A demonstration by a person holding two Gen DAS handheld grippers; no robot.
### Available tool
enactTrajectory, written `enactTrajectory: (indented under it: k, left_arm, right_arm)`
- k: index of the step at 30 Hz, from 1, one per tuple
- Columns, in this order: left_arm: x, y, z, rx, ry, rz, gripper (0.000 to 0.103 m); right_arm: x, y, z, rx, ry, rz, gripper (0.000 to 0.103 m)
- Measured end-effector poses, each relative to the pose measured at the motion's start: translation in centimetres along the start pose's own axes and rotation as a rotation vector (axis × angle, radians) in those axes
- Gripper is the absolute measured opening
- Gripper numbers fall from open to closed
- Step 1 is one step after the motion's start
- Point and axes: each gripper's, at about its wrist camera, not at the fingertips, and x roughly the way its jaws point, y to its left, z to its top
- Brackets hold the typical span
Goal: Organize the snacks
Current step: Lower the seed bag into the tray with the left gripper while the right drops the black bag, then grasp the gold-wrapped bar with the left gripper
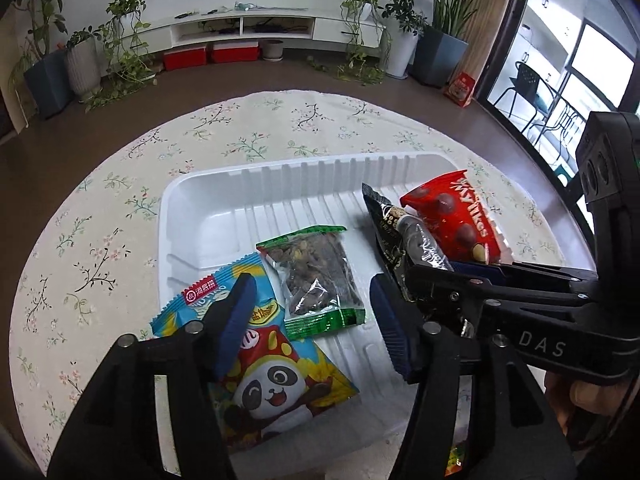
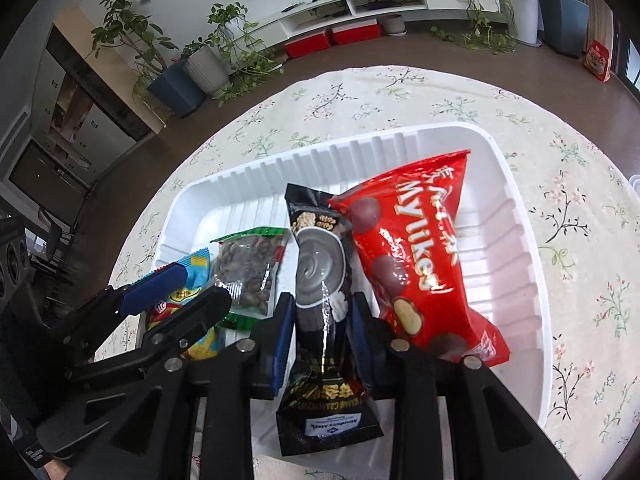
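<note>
Centrally, a white ribbed plastic tray (image 2: 520, 216) is sitting on a round table covered by a floral tablecloth (image 1: 120, 200), and it is holding four snack packets: a blue panda packet (image 1: 276, 384) at the near left, partly overhanging the rim, a clear green-edged bag of nuts (image 1: 316, 276) beside it, a black sachet (image 2: 324, 280) in the middle, and a red chocolate-ball bag (image 2: 416, 256) leaning at the right. The left gripper (image 1: 312, 320) is hovering with its jaws apart over the panda packet and nut bag, gripping nothing. The right gripper (image 2: 324, 332) is straddling the black sachet, its blue pads sitting close against both sides, though whether they are pressing it is unclear.
</note>
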Motion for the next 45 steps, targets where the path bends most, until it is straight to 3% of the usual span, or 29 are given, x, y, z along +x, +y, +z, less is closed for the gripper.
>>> enactTrajectory:
  k: [3,6,8,10,14,20,24,31,39,41,42,44,45]
  left_arm:
    - [-1.6,0.0,-0.3,-0.015,-0.02,-0.013,0.066]
    - [-4.3,-0.5,-0.7,-0.026,-0.054,-0.03,0.079]
    - [-6.9,-0.6,-1.5,-0.025,-0.081,-0.025,0.093]
    - [-9.4,-0.6,-3.0,-0.046,-0.096,-0.003,0.099]
    - [-13.4,-0.4,-8.2,-0.08,-0.091,-0.001,0.103]
    - [-15.3,-0.3,-18.7,-0.236,0.025,-0.001,0.103]
    - [-14.5,-2.8,-22.5,-0.242,0.069,0.031,0.102]
    - [-14.6,-6.6,-23.0,-0.193,0.044,0.085,0.101]
    - [-13.0,-6.8,-22.0,-0.217,0.072,0.107,0.1]
    - [-12.2,-6.4,-21.9,-0.221,0.095,0.09,0.082]
    - [-12.2,-6.4,-21.9,-0.213,0.095,0.096,0.08]
    - [-12.2,-6.1,-21.9,-0.196,0.092,0.113,0.063]
    - [-12.3,-5.8,-21.9,-0.199,0.091,0.113,0.06]
  right_arm:
    - [-0.7,-0.1,0.0,0.002,-0.011,0.007,0.034]
    - [-2.8,0.2,-0.4,-0.009,-0.048,0.016,0.043]
    - [-4.8,0.5,-0.8,-0.025,-0.082,0.026,0.059]
    - [-7.7,0.6,-1.8,-0.049,-0.133,0.04,0.071]
    - [-13.4,0.3,-5.5,-0.114,-0.238,0.01,0.086]
    - [-17.8,-1.2,-12.5,-0.101,-0.258,-0.028,0.087]
    - [-17.9,-2.6,-16.5,-0.013,-0.245,-0.045,0.087]
    - [-17.2,-3.4,-19.8,0.051,-0.228,-0.082,0.086]
    - [-16.4,-3.0,-21.8,0.052,-0.217,-0.098,0.084]
    - [-16.4,-2.7,-22.1,0.045,-0.215,-0.095,0.084]
    - [-16.3,-2.6,-22.2,0.044,-0.212,-0.094,0.084]
    - [-16.3,-2.5,-22.4,0.036,-0.214,-0.096,0.084]
    - [-16.3,-2.4,-22.6,0.029,-0.216,-0.104,0.084]
